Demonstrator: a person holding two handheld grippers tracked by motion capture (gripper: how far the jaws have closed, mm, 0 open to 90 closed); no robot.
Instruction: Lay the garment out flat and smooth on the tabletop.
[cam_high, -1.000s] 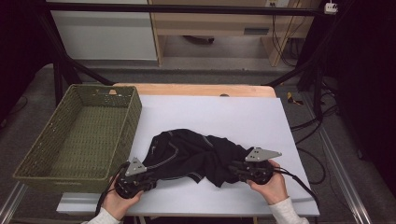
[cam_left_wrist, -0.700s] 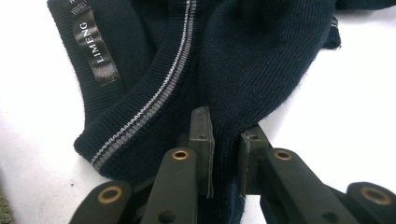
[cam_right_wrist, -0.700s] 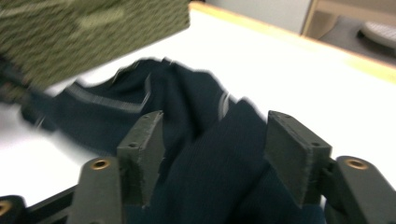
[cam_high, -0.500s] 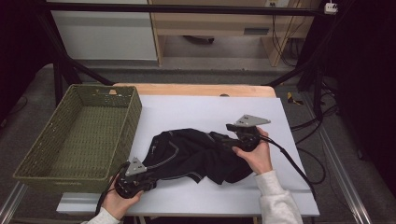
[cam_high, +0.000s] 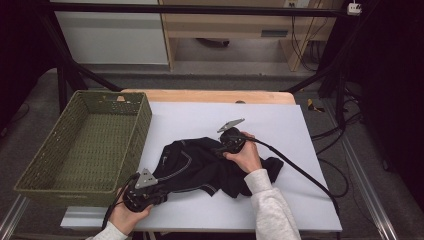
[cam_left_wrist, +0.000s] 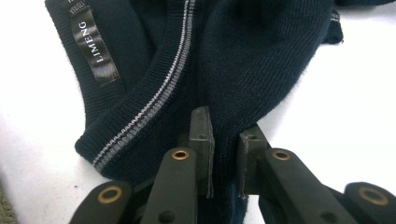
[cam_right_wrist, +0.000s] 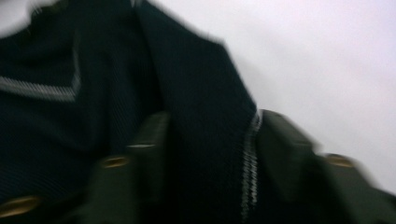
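Tongs first: left tongs (cam_left_wrist: 223, 154) are pinched tight on a fold of the dark knit sweater (cam_left_wrist: 243, 65) at its near-left edge, fabric squeezed between both pads, w/ the grey-striped rib trim just beside the grip. Right tongs (cam_right_wrist: 205, 154) have just been closing, w/ a ridge of sweater and its striped edge sitting between the jaws; that view is blurred, so can't tell if the pads actually bite yet. From above, the left tongs (cam_high: 161, 193) sit at the bench's near edge by the basket corner, and the right tongs (cam_high: 216, 150) are over the far side of the sweater (cam_high: 200, 167), which lies bunched mid-bench on the white sheet (cam_high: 300, 200). Green wicker basket (cam_high: 55, 185) stands at the left, nothing in it. Likely step: get a 2nd hold on the sweater to spread or fold it. To do it well: keep the left grip fixed as anchor, let the right close fully on one layer near the trim, not a thick wad, then lift and pull apart slowly so neither edge slips.
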